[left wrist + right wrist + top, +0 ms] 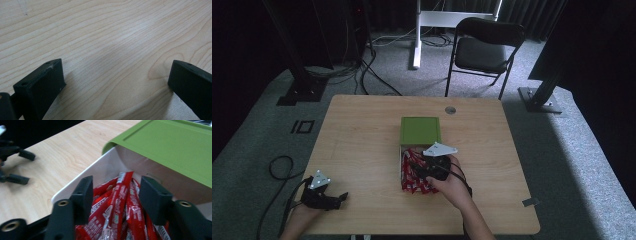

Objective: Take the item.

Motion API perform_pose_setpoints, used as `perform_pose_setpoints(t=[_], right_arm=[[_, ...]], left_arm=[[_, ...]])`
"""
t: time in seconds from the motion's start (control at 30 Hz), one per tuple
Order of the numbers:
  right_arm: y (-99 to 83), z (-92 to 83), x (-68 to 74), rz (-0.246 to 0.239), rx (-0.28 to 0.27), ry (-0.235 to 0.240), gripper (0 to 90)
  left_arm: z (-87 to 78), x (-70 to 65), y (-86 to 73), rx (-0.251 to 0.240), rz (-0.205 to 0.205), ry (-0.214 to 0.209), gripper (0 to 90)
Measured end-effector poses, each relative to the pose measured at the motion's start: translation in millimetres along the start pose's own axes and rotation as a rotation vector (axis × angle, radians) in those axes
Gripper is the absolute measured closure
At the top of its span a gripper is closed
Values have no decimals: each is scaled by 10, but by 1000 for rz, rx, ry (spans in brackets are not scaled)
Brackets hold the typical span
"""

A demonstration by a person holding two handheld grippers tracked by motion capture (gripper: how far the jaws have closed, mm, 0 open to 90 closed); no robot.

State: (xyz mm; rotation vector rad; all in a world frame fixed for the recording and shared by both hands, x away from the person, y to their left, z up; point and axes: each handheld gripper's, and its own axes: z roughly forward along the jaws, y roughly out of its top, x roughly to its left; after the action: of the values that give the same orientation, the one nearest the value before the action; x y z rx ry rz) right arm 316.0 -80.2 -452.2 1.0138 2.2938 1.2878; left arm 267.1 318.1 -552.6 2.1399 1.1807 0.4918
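Note:
A white box [402, 165] holds several red stick packets [412, 176]. Its green lid [420, 130] is slid back, half off the far end. My right gripper [426, 167] hangs over the box, jaws open. In the right gripper view the jaws straddle the red packets [117, 202] just above them, with the white box wall [100, 170] and green lid [170, 147] beyond. My left gripper [343, 196] rests low at the table's front left, jaws wide open over bare wood [115, 50]. That same left gripper [15, 167] appears in the right gripper view at far left.
The wooden table [357, 130] has a round cable hole [450, 110] near its far edge. A black folding chair [484, 47] stands behind the table. A black cable [279, 167] loops on the floor at the left.

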Motion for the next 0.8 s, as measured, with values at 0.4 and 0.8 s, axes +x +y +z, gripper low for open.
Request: perform_pose_setpoints(t=[0.4, 0.8], right_arm=[[-64, 209, 41, 16, 43, -29, 657], [-97, 410, 73, 36, 97, -94, 733]], left_arm=[[0, -2, 0, 0, -2, -1, 14], [-1, -2, 0, 1, -1, -2, 14]])
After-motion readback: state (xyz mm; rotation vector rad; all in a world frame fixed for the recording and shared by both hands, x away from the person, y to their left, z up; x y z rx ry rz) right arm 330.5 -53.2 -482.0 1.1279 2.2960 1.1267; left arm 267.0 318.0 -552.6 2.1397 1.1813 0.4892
